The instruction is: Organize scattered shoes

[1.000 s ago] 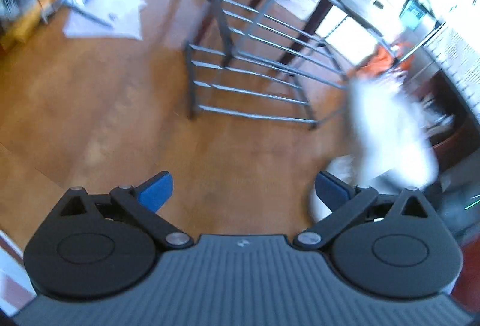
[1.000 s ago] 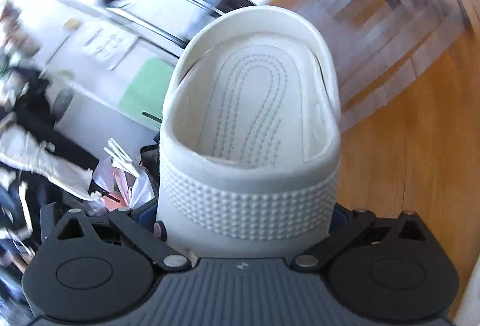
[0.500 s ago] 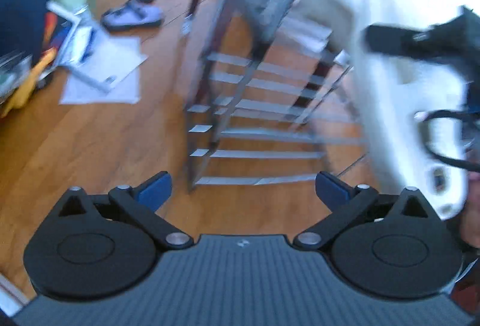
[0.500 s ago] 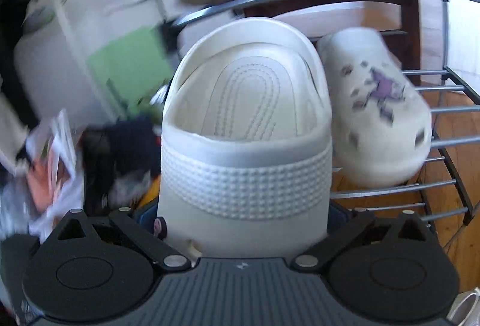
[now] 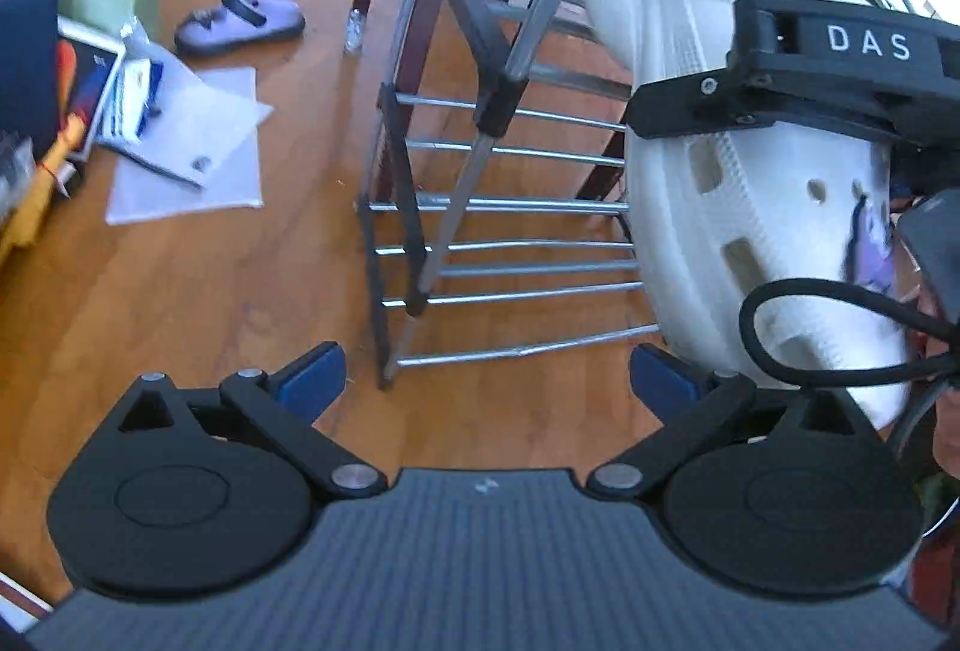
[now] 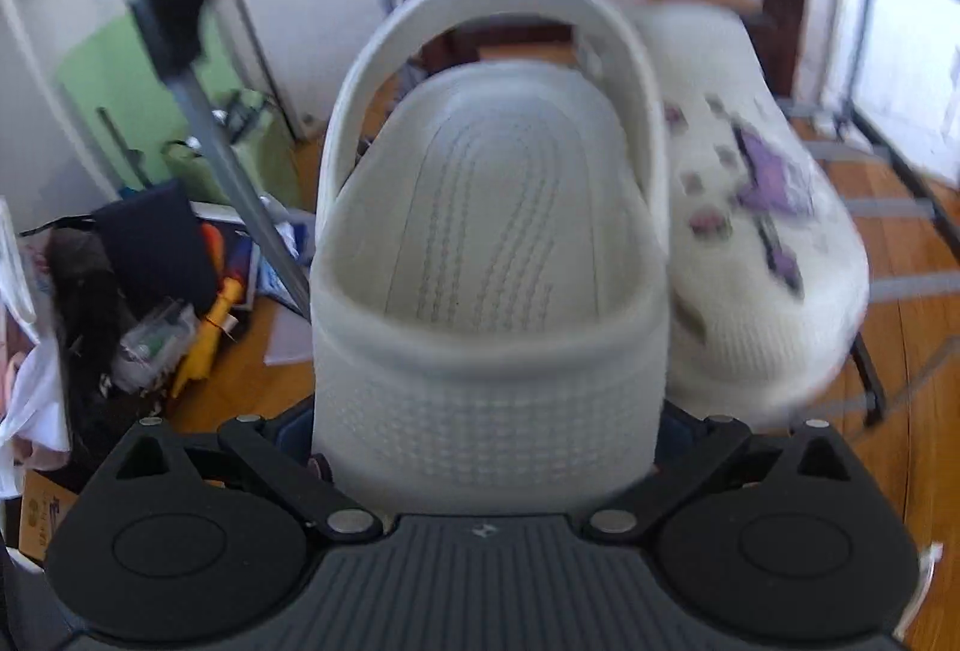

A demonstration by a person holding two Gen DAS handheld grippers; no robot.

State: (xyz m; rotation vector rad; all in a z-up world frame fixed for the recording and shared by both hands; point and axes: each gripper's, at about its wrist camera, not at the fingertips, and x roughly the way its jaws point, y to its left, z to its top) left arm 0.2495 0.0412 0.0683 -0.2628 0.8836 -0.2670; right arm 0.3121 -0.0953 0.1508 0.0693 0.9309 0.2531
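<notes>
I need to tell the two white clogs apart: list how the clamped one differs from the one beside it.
The held clog is gripped in the right gripper; the neighbouring clog rests on the shoe rack. The held clog shows its ridged footbed and strap; the neighbouring clog shows a top with purple charms. Both are white.

Left wrist view looks down over the floor at the shoe rack (image 5: 480,207); right looks close into it (image 6: 198,111); both share the white clog (image 5: 720,207) (image 6: 492,291).

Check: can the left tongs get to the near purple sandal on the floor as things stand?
Probably yes. The left tongs are open and hold nothing, and bare wood floor runs up to the purple sandal; the shoe rack stands off to the right.
</notes>
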